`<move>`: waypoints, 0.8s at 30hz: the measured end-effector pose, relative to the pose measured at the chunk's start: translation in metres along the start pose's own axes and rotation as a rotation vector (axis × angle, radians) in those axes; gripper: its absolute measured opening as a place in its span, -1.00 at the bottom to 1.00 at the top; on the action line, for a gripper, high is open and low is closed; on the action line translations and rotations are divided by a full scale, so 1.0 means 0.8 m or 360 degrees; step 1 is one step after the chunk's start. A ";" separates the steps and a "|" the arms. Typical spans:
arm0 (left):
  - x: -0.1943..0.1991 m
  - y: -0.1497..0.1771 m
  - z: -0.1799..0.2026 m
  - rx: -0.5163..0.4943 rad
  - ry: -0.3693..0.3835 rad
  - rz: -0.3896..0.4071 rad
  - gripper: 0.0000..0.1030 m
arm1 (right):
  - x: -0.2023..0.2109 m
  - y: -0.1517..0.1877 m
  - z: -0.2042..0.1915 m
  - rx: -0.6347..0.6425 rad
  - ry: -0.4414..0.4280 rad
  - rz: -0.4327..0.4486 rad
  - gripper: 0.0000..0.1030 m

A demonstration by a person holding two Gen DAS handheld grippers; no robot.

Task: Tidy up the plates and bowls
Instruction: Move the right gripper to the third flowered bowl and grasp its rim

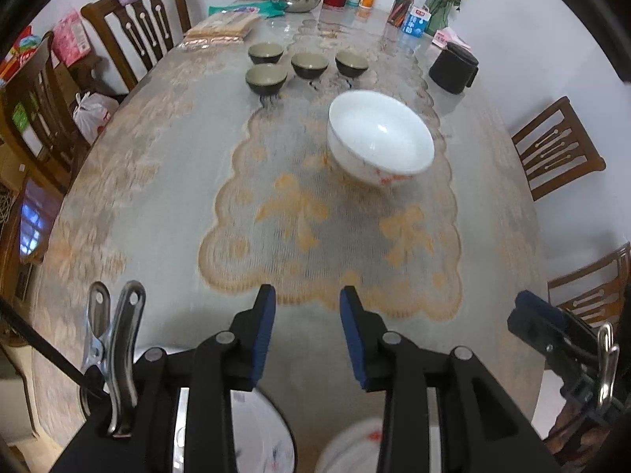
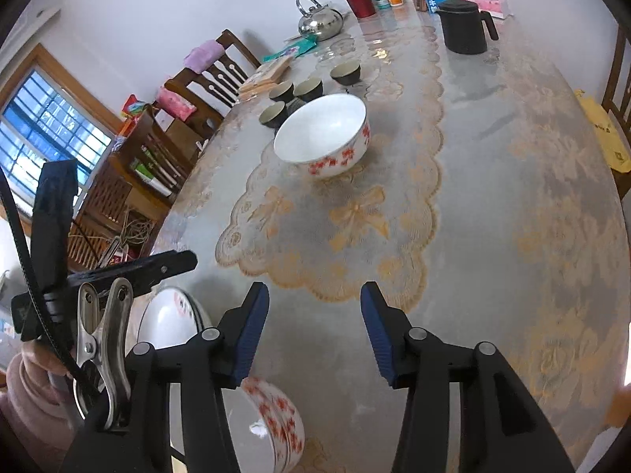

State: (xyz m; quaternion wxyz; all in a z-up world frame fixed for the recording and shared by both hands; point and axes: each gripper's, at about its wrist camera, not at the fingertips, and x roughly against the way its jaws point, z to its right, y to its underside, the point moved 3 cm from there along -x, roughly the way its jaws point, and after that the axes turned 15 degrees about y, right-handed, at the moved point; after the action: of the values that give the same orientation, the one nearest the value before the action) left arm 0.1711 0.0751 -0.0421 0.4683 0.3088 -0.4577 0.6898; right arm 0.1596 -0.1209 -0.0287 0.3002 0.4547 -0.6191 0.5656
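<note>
Progress looks partial to me: near my end of the table (image 2: 512, 149) a stack of red-flowered bowls (image 2: 276, 414) sits just under and left of my right tongs (image 2: 314, 331), and a white plate (image 2: 173, 319) lies further left, beneath the left tongs (image 1: 307, 329), so I judge some gathering done. What is left is the big white bowl (image 1: 380, 138), standing alone and upright well ahead of both tongs, slightly right of the left pair's line and slightly left of the right pair's. It is glossy white inside, with red blossoms around its outer wall, and looks empty. Beyond it four small dark cups (image 1: 307, 65) sit in a loose cluster, apart from each other. Both tongs are spread wide with nothing between the blue pads (image 2: 252, 331); neither touches any dish.
</note>
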 end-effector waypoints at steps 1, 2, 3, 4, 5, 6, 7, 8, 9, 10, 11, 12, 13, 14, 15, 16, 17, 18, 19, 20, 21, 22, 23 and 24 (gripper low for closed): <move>-0.006 -0.011 0.000 -0.0011 0.0008 0.0004 -0.32 | -0.002 -0.006 -0.001 -0.0002 0.0011 0.0007 -0.03; -0.011 -0.019 0.000 -0.0016 0.0017 0.0001 -0.32 | -0.005 -0.011 -0.002 -0.0005 0.0020 0.0009 -0.03; -0.015 -0.026 0.000 -0.0018 0.0027 -0.0004 -0.32 | -0.010 -0.018 -0.002 -0.0016 0.0030 0.0006 -0.03; -0.020 -0.032 0.000 -0.0021 0.0037 -0.0011 -0.32 | -0.015 -0.026 -0.004 -0.0036 0.0037 0.0003 -0.03; -0.026 -0.038 0.001 -0.0026 0.0048 -0.0023 -0.32 | -0.017 -0.030 -0.005 -0.0047 0.0039 0.0006 -0.03; -0.032 -0.046 0.001 -0.0035 0.0057 -0.0036 -0.32 | -0.021 -0.036 -0.007 -0.0061 0.0042 0.0012 -0.03; -0.036 -0.051 0.002 -0.0044 0.0063 -0.0042 -0.31 | -0.024 -0.042 -0.011 -0.0068 0.0044 0.0020 -0.03; -0.040 -0.057 0.003 -0.0055 0.0069 -0.0048 -0.31 | -0.027 -0.046 -0.014 -0.0067 0.0042 0.0027 -0.03; -0.045 -0.063 0.003 -0.0064 0.0074 -0.0056 -0.32 | -0.030 -0.051 -0.017 -0.0063 0.0043 0.0034 -0.03; -0.052 -0.070 0.003 -0.0068 0.0084 -0.0062 -0.31 | -0.035 -0.056 -0.021 -0.0058 0.0048 0.0039 -0.03; -0.055 -0.074 0.003 -0.0069 0.0089 -0.0064 -0.32 | -0.040 -0.061 -0.023 -0.0052 0.0059 0.0040 -0.03; -0.061 -0.080 0.003 -0.0069 0.0095 -0.0067 -0.32 | -0.044 -0.063 -0.024 -0.0051 0.0067 0.0041 -0.03; -0.067 -0.088 0.002 -0.0069 0.0100 -0.0066 -0.32 | -0.050 -0.068 -0.025 -0.0053 0.0077 0.0045 -0.03; -0.072 -0.093 0.001 -0.0068 0.0100 -0.0063 -0.32 | -0.056 -0.073 -0.026 -0.0061 0.0084 0.0052 -0.03; -0.077 -0.100 -0.002 -0.0063 0.0095 -0.0061 -0.32 | -0.060 -0.076 -0.025 -0.0068 0.0088 0.0056 -0.03; -0.080 -0.105 -0.003 -0.0059 0.0092 -0.0061 -0.32 | -0.067 -0.080 -0.024 -0.0084 0.0096 0.0057 -0.03; -0.086 -0.112 -0.008 -0.0048 0.0086 -0.0059 -0.32 | -0.074 -0.085 -0.022 -0.0107 0.0102 0.0054 -0.03; -0.090 -0.118 -0.011 -0.0042 0.0081 -0.0052 -0.32 | -0.078 -0.088 -0.021 -0.0124 0.0104 0.0053 -0.03; -0.092 -0.123 -0.013 -0.0041 0.0079 -0.0048 -0.32 | -0.084 -0.094 -0.018 -0.0154 0.0105 0.0052 -0.03; -0.096 -0.128 -0.015 -0.0041 0.0081 -0.0042 -0.31 | -0.089 -0.099 -0.017 -0.0176 0.0104 0.0049 -0.03; -0.100 -0.135 -0.018 -0.0044 0.0085 -0.0035 -0.31 | -0.093 -0.103 -0.015 -0.0192 0.0105 0.0047 -0.03; -0.103 -0.138 -0.020 -0.0046 0.0085 -0.0032 -0.31 | -0.099 -0.109 -0.014 -0.0205 0.0111 0.0046 -0.03; -0.108 -0.143 -0.022 -0.0049 0.0079 -0.0032 -0.31 | -0.103 -0.113 -0.013 -0.0209 0.0118 0.0044 -0.03; -0.110 -0.147 -0.024 -0.0050 0.0064 -0.0029 -0.31 | -0.108 -0.118 -0.013 -0.0212 0.0130 0.0042 -0.03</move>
State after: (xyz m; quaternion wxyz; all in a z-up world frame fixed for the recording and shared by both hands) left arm 0.3131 0.0774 -0.0849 0.4884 0.2918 -0.4562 0.6843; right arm 0.2782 -0.0865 -0.0631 0.3472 0.4020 -0.6486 0.5451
